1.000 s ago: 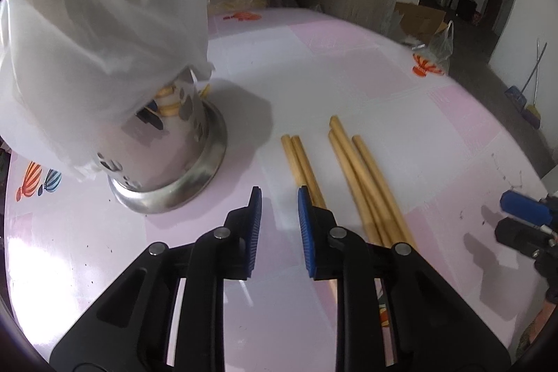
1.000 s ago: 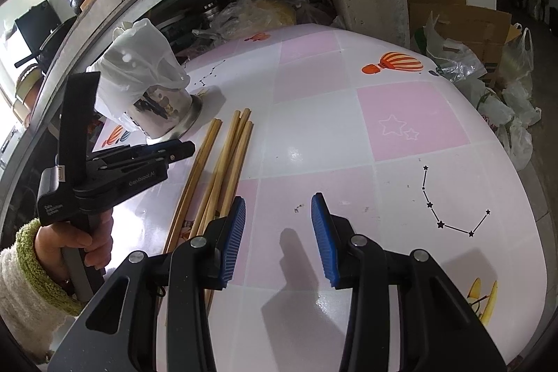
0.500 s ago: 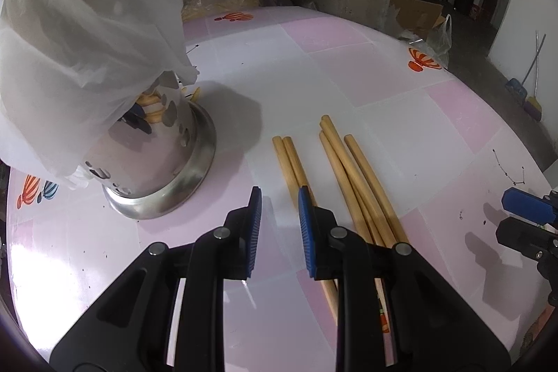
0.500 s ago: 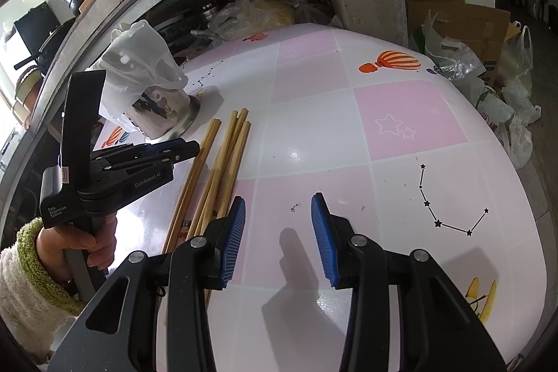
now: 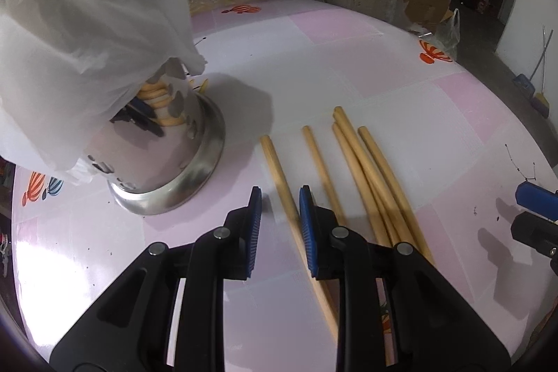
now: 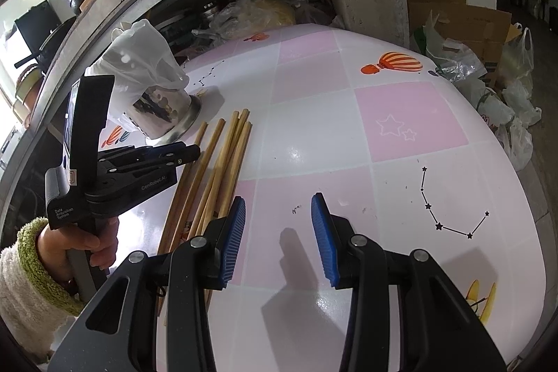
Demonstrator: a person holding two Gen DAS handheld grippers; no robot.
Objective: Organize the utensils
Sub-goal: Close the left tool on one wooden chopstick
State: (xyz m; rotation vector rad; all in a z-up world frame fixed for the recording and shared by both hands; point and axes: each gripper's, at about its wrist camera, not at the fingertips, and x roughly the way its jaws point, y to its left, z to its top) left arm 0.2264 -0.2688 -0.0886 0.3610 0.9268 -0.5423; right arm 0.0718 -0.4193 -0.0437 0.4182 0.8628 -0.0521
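Note:
Several long wooden chopsticks [image 5: 362, 159] lie side by side on the pink and white table [image 5: 348, 58]; they also show in the right wrist view [image 6: 223, 159]. A steel utensil holder [image 5: 167, 156] with a white plastic bag [image 5: 87, 23] over its top stands left of them. My left gripper [image 5: 277, 222] is open, low over the table, and the leftmost chopstick [image 5: 279, 169] lies between its jaws. My right gripper [image 6: 277, 232] is open and empty, above the table right of the chopsticks. The left gripper [image 6: 190, 154] also shows in the right wrist view.
The holder [image 6: 167, 114] stands near the table's far left edge. Plastic bags [image 6: 488, 86] and a cardboard box [image 6: 464, 20] lie on the floor beyond the right edge. Bagged food [image 6: 265, 13] sits under a counter behind the table.
My left gripper has moved left and forward, so the leftmost chopstick now lies between its jaws and apart from its neighbour. The right gripper has barely moved.

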